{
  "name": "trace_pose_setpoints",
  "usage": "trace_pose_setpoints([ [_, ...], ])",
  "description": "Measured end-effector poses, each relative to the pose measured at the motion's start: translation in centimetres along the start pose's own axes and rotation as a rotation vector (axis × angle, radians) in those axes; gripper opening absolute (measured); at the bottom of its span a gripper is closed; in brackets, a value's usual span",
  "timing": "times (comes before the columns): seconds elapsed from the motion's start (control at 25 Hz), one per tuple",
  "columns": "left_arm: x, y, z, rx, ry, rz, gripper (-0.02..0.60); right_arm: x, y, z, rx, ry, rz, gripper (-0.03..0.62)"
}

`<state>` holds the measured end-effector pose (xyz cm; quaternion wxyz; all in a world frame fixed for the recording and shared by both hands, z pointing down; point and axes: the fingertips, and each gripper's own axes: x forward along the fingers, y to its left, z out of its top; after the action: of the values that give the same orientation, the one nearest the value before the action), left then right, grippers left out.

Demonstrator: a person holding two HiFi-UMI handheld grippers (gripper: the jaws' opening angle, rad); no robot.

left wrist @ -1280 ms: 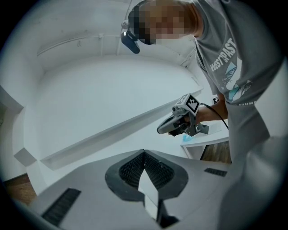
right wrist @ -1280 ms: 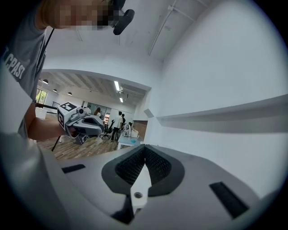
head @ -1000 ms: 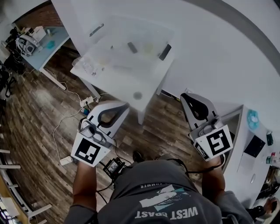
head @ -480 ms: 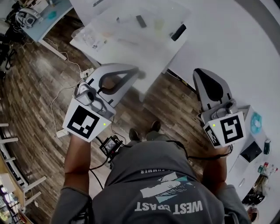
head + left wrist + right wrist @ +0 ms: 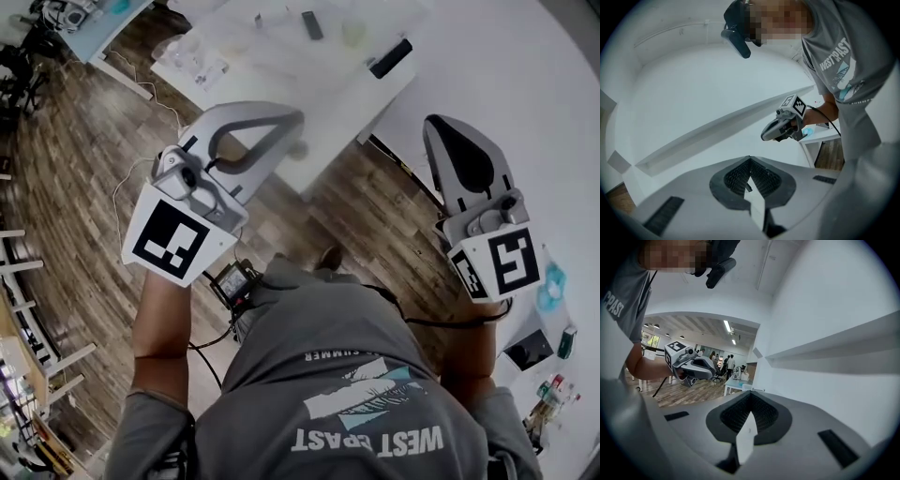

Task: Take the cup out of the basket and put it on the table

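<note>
1. a wood-plank floor fills the left of the head view. a white table crosses the top centre.
2. small things lie along the table's upper part, among them a dark bar. they are too small and blurred to tell which is the cup or the basket.
3. centre left, the left gripper points up and to the right, its tip overlapping the table's lower edge in the picture. in the left gripper view its jaws are pressed together with nothing between them, facing a white wall.
4. bottom centre is the person's grey shirt.
5. centre right, well apart from the other, the right gripper points toward the top of the frame. in the right gripper view its jaws also meet and are empty.
</note>
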<state>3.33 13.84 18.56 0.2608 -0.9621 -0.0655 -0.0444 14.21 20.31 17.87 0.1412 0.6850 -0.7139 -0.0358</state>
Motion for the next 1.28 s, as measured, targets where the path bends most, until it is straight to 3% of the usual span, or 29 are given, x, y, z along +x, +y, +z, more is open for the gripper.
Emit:
trace_pose_setpoints([
  [0.4,1.3,4.1,-2.7,-0.011,-0.007,-0.024,0.009,4.7,-1.9,-0.4,0.012,0.028,-0.009,0.012],
  [0.88,0.3,10.7,-5.4,-0.001,-0.102,-0.055,0.009,10.5,-1.9,0.9,-0.020,0.069,-0.089,0.012],
  [1.28,1.4,13.1,-7.4,-0.015,-0.110,-0.069,0.009,13.6,-3.9,0.9,-0.033,0.093,-0.101,0.012],
])
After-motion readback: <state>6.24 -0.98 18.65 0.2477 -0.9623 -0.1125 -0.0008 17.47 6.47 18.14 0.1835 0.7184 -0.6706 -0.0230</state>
